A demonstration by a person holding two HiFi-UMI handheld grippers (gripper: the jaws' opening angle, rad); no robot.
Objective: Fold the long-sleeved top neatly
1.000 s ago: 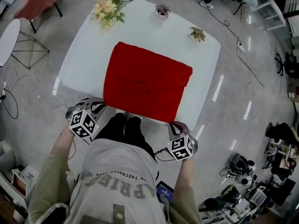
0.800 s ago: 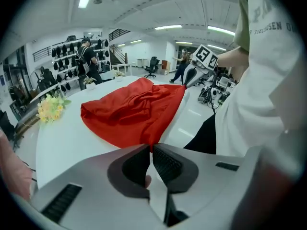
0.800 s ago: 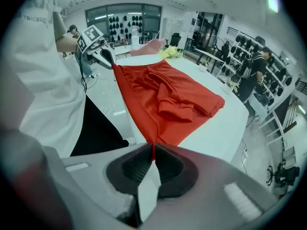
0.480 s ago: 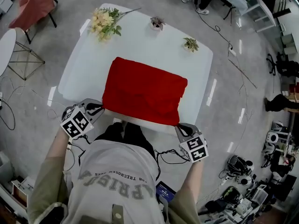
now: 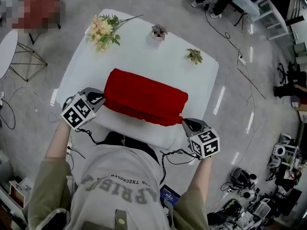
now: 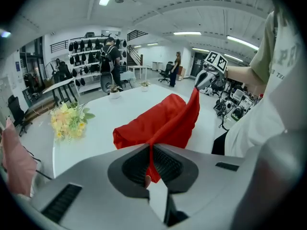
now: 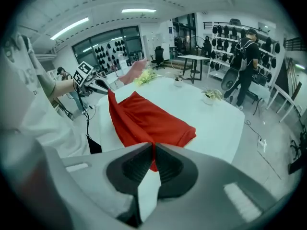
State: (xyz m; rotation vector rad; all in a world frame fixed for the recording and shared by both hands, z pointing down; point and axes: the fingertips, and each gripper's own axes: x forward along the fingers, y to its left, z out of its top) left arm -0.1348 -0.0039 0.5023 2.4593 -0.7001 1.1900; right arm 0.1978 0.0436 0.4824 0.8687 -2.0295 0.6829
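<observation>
While fingers of the left gripper (image 5: pixel 101 98) and right gripper (image 5: pixel 185 122) pinch corners of the red top (image 5: pixel 144 95), its sleeves lie hidden.

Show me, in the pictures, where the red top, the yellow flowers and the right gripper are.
red top (image 5: pixel 144 96), head view, middle of the cloth.
yellow flowers (image 5: pixel 100 28), head view, the blossoms.
right gripper (image 7: pixel 153 145), right gripper view, where its jaws pinch the top's edge.

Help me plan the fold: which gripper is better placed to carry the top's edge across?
Neither: left gripper and right gripper each clamp a lifted near corner of the red top, so both should probably carry together.
</observation>
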